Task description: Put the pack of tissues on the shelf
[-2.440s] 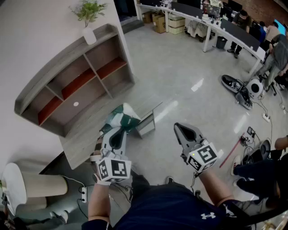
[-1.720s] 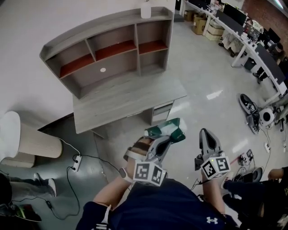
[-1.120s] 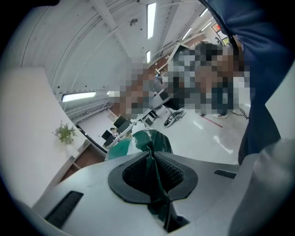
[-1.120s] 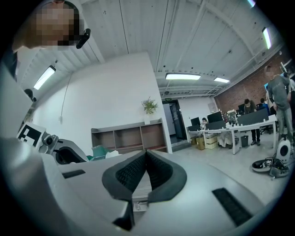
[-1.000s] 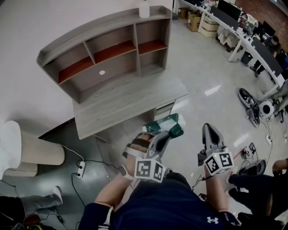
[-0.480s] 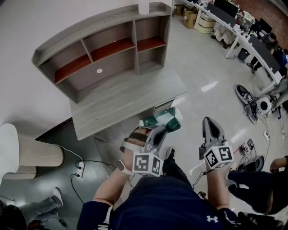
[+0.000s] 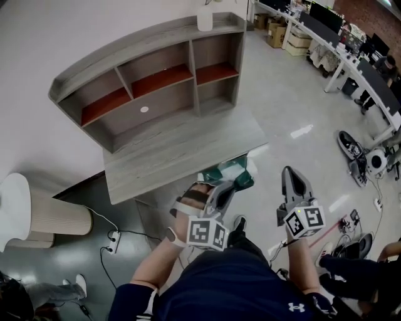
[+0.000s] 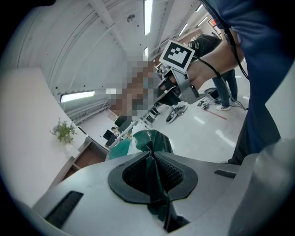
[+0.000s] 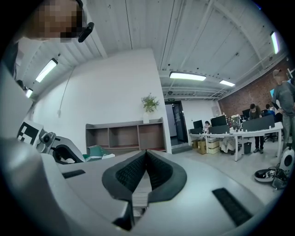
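Note:
A green and white pack of tissues (image 7: 230,173) hangs from my left gripper (image 7: 222,188), held in the air just off the near edge of the grey wooden desk (image 7: 182,150). The left gripper view shows the jaws of my left gripper (image 8: 151,159) pinched shut on the pack's green wrapper (image 8: 153,145). The wooden shelf (image 7: 153,75) with red-lined compartments stands at the back of the desk. My right gripper (image 7: 292,180) is shut with nothing in it, held to the right of the desk over the floor; its own view shows the same gripper (image 9: 145,157) with the shelf (image 9: 124,135) ahead.
A white vase with a plant (image 7: 205,17) tops the shelf. A round white-topped bin (image 7: 37,210) and a power strip (image 7: 113,237) sit on the floor at left. Long office desks (image 7: 338,53) with people, and shoes (image 7: 354,157), lie to the right.
I have turned to face the desk and shelf, which came from the upper left toward the middle. Both grippers have stayed low, the left still shut on the pack.

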A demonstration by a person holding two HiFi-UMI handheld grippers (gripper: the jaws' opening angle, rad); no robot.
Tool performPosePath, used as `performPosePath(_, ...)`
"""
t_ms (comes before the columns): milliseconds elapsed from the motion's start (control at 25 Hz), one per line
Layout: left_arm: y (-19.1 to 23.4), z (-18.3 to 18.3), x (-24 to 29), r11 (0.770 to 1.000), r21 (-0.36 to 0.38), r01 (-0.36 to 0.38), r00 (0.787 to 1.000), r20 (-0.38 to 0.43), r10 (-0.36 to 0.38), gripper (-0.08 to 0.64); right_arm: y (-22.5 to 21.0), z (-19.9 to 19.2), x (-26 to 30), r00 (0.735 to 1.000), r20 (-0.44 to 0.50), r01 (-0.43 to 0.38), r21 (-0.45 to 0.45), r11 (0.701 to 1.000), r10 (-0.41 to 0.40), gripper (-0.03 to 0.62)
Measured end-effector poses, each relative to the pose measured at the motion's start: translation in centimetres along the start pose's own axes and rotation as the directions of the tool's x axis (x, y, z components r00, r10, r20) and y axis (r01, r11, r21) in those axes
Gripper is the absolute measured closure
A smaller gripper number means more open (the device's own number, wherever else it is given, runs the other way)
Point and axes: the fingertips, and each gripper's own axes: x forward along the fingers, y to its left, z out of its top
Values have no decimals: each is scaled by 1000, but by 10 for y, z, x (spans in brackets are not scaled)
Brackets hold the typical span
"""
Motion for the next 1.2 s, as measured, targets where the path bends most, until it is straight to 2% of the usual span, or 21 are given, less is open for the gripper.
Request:
performPosePath(80,7,-2,17,1000,1,-3,1000,-6,3,515,-11,-1,14,1000,0,-12,-1,1000,12,581)
performPosePath(280,47,23,60,1000,-11,10,1000,-25,-10,515,-61,21,49,999,-15,-32,18,999,32,581)
performPosePath(720,72,36,126,1000,-21,-13,996,-83,11,515,-121,22,96,995,-21,-102,39,994,102,581)
performPosePath(1200,81,44,162,997,-50,-56,985,-168,47,515,-158,21,123,983,-17,-179,68,982,180,581)
